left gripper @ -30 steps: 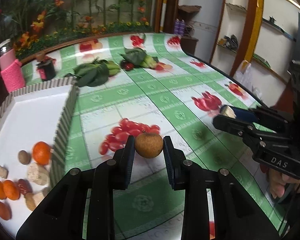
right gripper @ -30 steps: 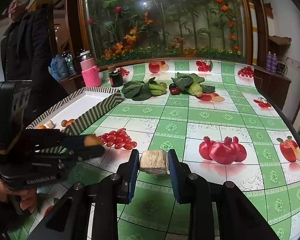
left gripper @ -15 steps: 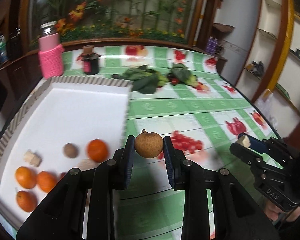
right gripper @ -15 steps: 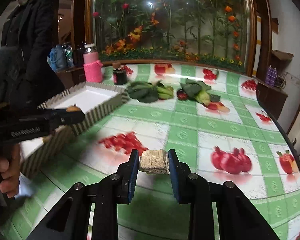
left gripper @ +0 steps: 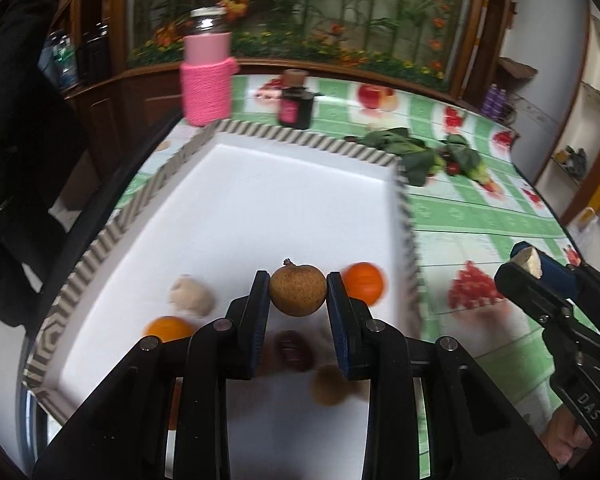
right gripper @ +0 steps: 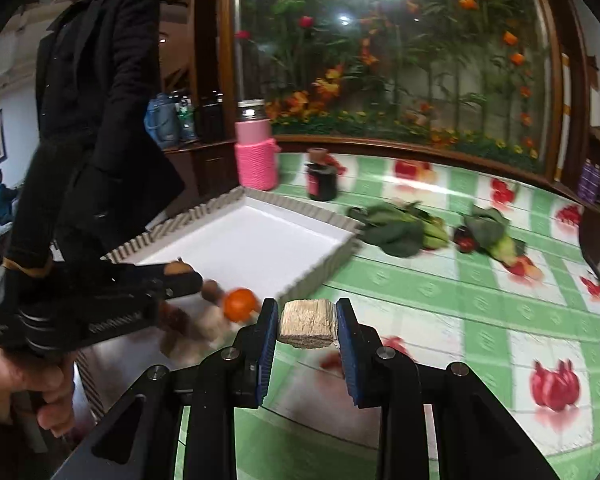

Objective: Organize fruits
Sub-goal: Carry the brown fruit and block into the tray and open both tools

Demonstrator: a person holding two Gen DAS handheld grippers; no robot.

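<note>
Since the earlier frames the left tool (left gripper: 298, 290) has swung from above the green checked tablecloth to above the white tray (left gripper: 260, 200), carrying its fruit with it; the right tool (right gripper: 307, 322) has drifted toward the tray's near corner.

The left tool is clamped on a round brown fruit (left gripper: 298, 289) with a small stem, held in the air over the tray's near end. The right tool is clamped on a pale, fibrous cut chunk (right gripper: 307, 323), held over the table (right gripper: 460, 300) just beside the tray.

The left wrist view looks down into the tray and shows its contents: an orange (left gripper: 364, 283) near the right wall, a second orange (left gripper: 168, 328) to the left, a pale lumpy piece (left gripper: 190, 295), a dark red fruit (left gripper: 294, 350) and a blurred brown fruit (left gripper: 332, 390) under the tool. It also shows the right tool from the side at the right edge, the pale chunk at its tip.

The right wrist view shows only one orange clearly; the rest of the tray's contents are blurred behind the left tool, seen from the side with a hand (right gripper: 32, 384) gripping it. This view shows more of the table: a pink knitted bottle (right gripper: 256, 156), a dark jar (right gripper: 322, 180), leafy greens (right gripper: 400, 228), and a person in a dark coat (right gripper: 96, 100) standing beside the table
</note>
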